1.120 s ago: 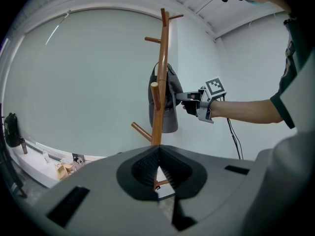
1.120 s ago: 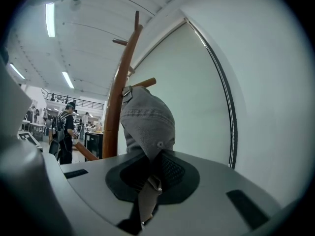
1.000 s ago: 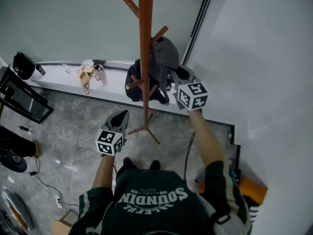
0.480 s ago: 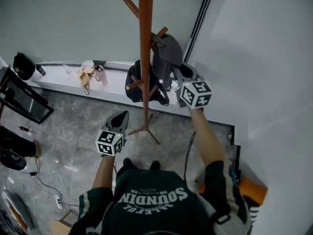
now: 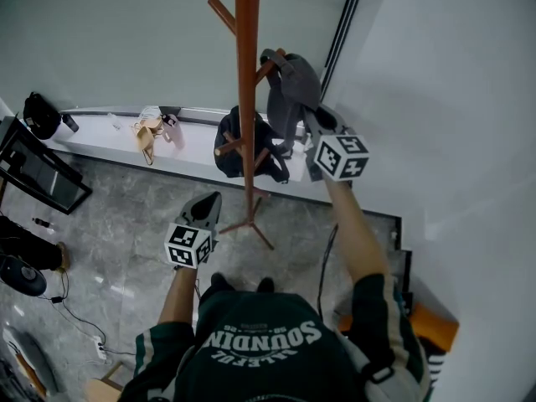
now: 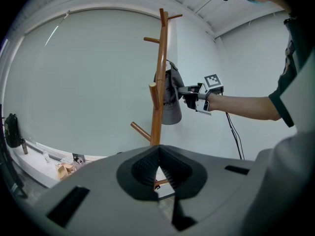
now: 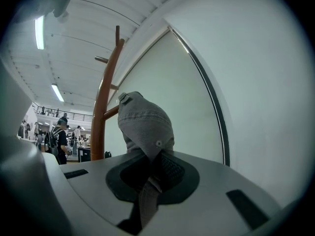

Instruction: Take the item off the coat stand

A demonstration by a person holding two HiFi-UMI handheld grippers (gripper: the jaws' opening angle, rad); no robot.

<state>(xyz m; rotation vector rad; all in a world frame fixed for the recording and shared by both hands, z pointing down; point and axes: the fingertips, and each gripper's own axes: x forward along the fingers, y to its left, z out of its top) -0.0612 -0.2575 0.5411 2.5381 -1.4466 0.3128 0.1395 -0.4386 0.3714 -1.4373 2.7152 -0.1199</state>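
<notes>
A tall wooden coat stand [image 5: 246, 99] rises in front of me. A grey cap [image 5: 293, 86] hangs at the tip of one upper peg on its right side. My right gripper [image 5: 316, 124] is shut on the cap's lower edge; in the right gripper view the grey fabric [image 7: 145, 127] runs down between the pads [image 7: 167, 168], and the cap's back strap lies against the peg. In the left gripper view the cap [image 6: 171, 102] hangs beside the pole [image 6: 158, 97]. My left gripper [image 5: 205, 203] is held low, left of the pole, shut and holding nothing.
A dark bag [image 5: 239, 145] hangs on a lower peg. A white ledge [image 5: 100, 136] along the wall carries a tan item [image 5: 146, 132] and small things. A black bag [image 5: 38, 111] and a dark frame [image 5: 38, 170] stand at the left. Cables lie on the grey floor [image 5: 126, 233].
My right gripper has risen and shifted right with the cap, which slid outward along the peg toward its tip. The left gripper has stayed put.
</notes>
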